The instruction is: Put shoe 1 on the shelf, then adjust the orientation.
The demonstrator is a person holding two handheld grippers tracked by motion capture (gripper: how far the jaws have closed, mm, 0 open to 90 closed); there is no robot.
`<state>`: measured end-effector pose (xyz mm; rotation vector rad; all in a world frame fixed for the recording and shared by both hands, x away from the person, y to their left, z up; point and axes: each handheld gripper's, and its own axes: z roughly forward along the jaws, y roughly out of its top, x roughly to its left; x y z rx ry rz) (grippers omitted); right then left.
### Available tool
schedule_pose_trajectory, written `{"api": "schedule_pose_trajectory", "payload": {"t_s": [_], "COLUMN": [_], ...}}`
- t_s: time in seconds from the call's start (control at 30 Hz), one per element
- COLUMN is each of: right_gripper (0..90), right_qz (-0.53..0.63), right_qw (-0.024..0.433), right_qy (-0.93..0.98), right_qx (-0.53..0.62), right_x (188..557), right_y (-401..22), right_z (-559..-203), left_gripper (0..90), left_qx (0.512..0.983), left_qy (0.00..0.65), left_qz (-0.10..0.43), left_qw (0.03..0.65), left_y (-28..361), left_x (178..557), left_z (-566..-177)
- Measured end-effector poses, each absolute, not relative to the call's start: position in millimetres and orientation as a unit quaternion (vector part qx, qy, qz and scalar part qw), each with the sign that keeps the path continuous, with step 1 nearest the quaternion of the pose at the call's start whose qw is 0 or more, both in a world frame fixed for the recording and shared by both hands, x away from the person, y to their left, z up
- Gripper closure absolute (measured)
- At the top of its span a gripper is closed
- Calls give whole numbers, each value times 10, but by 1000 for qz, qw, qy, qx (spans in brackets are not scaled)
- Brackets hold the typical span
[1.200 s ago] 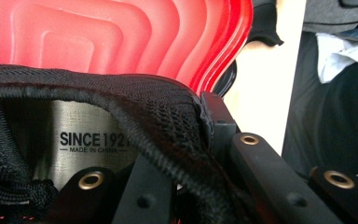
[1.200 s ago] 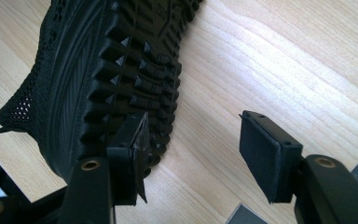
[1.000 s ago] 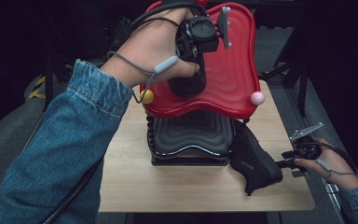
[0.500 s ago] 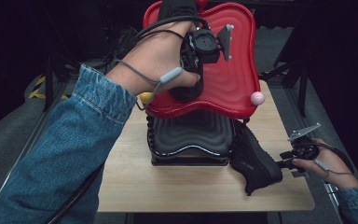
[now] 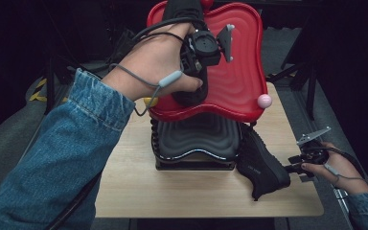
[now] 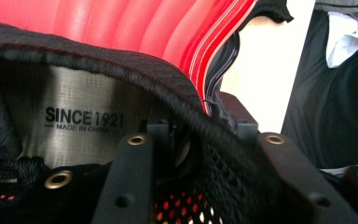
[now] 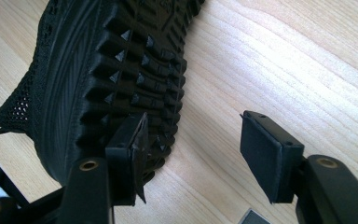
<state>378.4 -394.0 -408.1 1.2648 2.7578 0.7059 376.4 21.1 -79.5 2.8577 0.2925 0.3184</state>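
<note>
A black mesh shoe (image 5: 188, 98) lies lengthwise on the red wavy tray (image 5: 237, 81). My left gripper (image 5: 197, 60) reaches down into it from above. In the left gripper view the shoe's collar (image 6: 177, 88) and its tongue label (image 6: 84, 119) sit between the jaws of the left gripper (image 6: 205, 140). Those jaws have just been opening and stand apart, one inside the shoe and one outside. A second black shoe (image 5: 261, 165) lies on its side on the table, with its studded sole (image 7: 130, 60) toward my right gripper (image 7: 193, 135). That gripper is open beside the heel.
The red tray sits on a stack of black wavy trays (image 5: 196, 139) in the middle of the wooden table (image 5: 124, 187). A pink ball (image 5: 264, 100) and a yellow ball (image 5: 148, 101) mark the tray's near corners. Dark floor and stands surround the table.
My left hand has tipped slightly lower over the tray, and the shoe's far end now shows beyond the hand. The right hand and the shoe on the table have not moved.
</note>
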Motion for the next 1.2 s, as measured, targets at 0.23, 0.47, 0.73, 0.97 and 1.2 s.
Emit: {"api": "schedule_pose_trajectory", "payload": {"t_s": [0.23, 0.47, 0.73, 0.97, 1.2], "right_gripper": [426, 423, 422, 422, 422], "right_qz": [231, 236, 236, 235, 234], "right_qw": [15, 20, 23, 25, 26], "right_qy": [885, 884, 884, 884, 886], "right_qx": [403, 403, 402, 403, 400], "right_x": [3792, 3794, 3793, 3809, 3812], "right_y": [-3929, -3912, -3895, -3897, -3882], "right_z": [-4062, -4021, -3976, -3953, -3933], "left_gripper": [548, 444, 440, 419, 401], "left_qx": [976, 974, 968, 964, 961], "left_qy": [117, 114, 118, 124, 130], "left_qz": [123, 130, 139, 147, 163], "left_qw": [138, 149, 170, 185, 180], "left_y": [294, 341, 466, 626, 846], "left_x": [3698, 3598, 3492, 3357, 3267], "left_z": [-711, -561, -385, -296, -239]}}
